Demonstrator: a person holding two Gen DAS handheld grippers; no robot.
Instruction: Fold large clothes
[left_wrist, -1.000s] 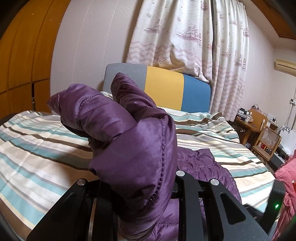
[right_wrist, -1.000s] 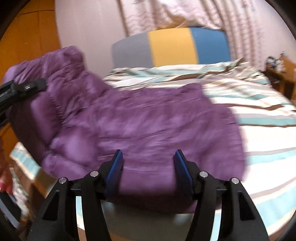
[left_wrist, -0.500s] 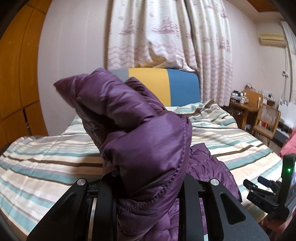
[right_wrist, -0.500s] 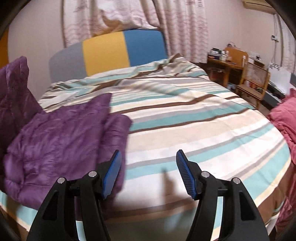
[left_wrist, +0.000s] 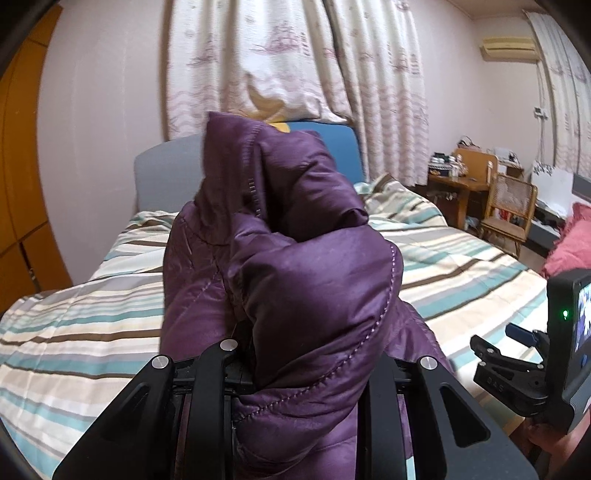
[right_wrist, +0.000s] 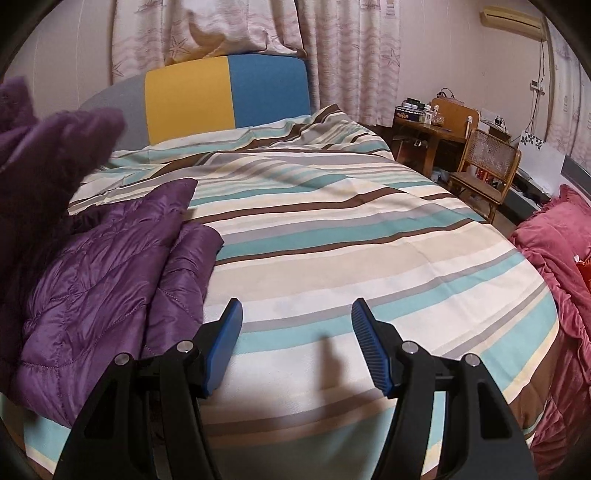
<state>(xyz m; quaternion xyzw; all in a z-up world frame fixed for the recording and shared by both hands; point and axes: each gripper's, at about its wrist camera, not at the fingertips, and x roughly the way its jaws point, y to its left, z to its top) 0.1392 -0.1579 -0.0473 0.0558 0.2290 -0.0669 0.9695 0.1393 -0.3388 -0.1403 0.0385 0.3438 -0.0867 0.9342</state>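
A purple puffer jacket (left_wrist: 303, 280) fills the middle of the left wrist view, bunched and lifted above the striped bed (left_wrist: 74, 325). My left gripper (left_wrist: 303, 369) is shut on a thick fold of it, and the fabric hides the fingertips. In the right wrist view the rest of the jacket (right_wrist: 110, 266) lies on the bed's left side, with the raised part (right_wrist: 44, 147) blurred at the far left. My right gripper (right_wrist: 297, 314) is open over bare bedspread (right_wrist: 351, 236) to the right of the jacket, with nothing between its blue pads. It also shows at the left wrist view's right edge (left_wrist: 517, 365).
A grey, yellow and blue headboard (right_wrist: 225, 92) stands at the far end, below curtains. A pink blanket (right_wrist: 554, 251) lies by the bed's right edge. A wooden chair (right_wrist: 487, 166) and a cluttered desk (right_wrist: 432, 133) stand at the right. Wooden cupboards (left_wrist: 18, 184) line the left wall.
My right gripper swung right, off the jacket, to bare bedspread, then held still. My left gripper moved sideways and rolled with the jacket fold still clamped; the right gripper came into its view.
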